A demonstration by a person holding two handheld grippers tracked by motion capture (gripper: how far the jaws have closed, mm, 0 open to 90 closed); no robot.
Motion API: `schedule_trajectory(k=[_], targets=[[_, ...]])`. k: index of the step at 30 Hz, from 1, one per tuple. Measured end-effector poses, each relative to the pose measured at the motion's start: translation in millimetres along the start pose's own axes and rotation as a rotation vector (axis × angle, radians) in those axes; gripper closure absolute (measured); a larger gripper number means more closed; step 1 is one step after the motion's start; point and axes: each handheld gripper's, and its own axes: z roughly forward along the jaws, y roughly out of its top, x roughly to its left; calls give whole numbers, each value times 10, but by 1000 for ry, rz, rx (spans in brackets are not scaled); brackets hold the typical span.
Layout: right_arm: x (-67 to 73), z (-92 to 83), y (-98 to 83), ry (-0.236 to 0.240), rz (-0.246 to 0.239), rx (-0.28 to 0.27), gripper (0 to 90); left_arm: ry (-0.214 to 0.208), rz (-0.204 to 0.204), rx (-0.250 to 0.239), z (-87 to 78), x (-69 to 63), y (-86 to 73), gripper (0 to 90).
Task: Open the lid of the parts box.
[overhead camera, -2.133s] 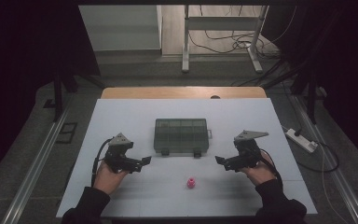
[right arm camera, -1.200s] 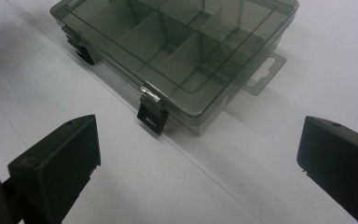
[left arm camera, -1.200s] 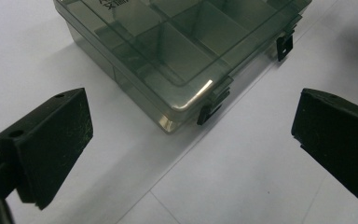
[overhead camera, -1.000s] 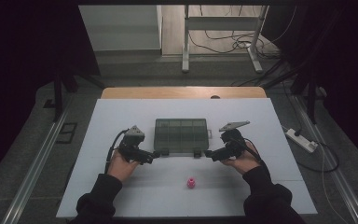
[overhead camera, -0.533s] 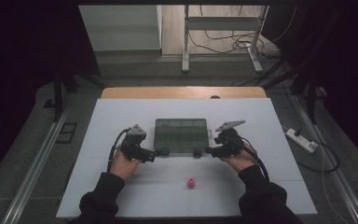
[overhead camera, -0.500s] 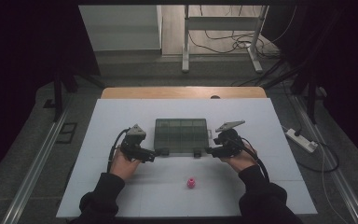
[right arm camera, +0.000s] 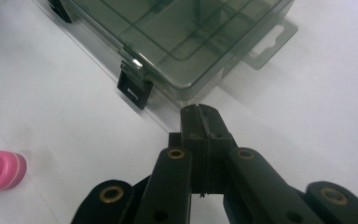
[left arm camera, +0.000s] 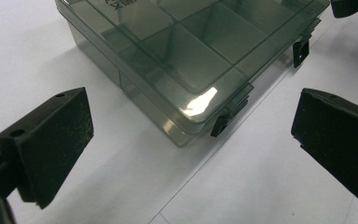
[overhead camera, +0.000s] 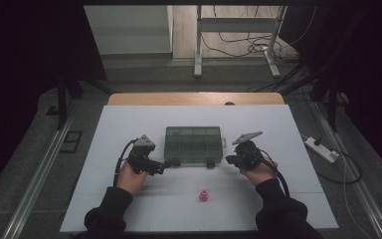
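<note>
The left tongs (overhead camera: 163,168) stand wide, their two black jaws spread well apart with nothing between them; in the left gripper view they face the near left corner of a smoky, see-through compartment box (left arm camera: 191,51), whose lid is down and whose nearer black latch (left arm camera: 221,122) sits just ahead of the gap between the jaws. The right tongs (overhead camera: 229,160) are pressed together, jaws flat against each other and gripping nothing; in the right gripper view their joined tip (right arm camera: 200,116) lies just beside the box's near right corner, close to the other black latch (right arm camera: 134,88), though whether it touches the box cannot be told. From the high view the box (overhead camera: 193,144) lies flat near the middle of the white desk (overhead camera: 129,124), its long axis running parallel to the desk's near edge, the two latches on the side facing the person and a clear hanging tab (right arm camera: 265,44) sticking out of its right end. The left hand (overhead camera: 131,177) and right hand (overhead camera: 256,172) flank the box on either side. A small pink object (overhead camera: 204,195) rests well apart from the box, toward the desk's near edge, roughly midway between the two forearms.
</note>
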Motion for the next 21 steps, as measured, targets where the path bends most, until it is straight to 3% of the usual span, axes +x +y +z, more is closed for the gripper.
schedule_trajectory(k=[5,21], targets=[[-17,86,-37,28,25,12,892,2,10,-12,5,19,-16,0],[-3,254,-90,19,16,38,893,5,-8,-10,35,64,-67,0]])
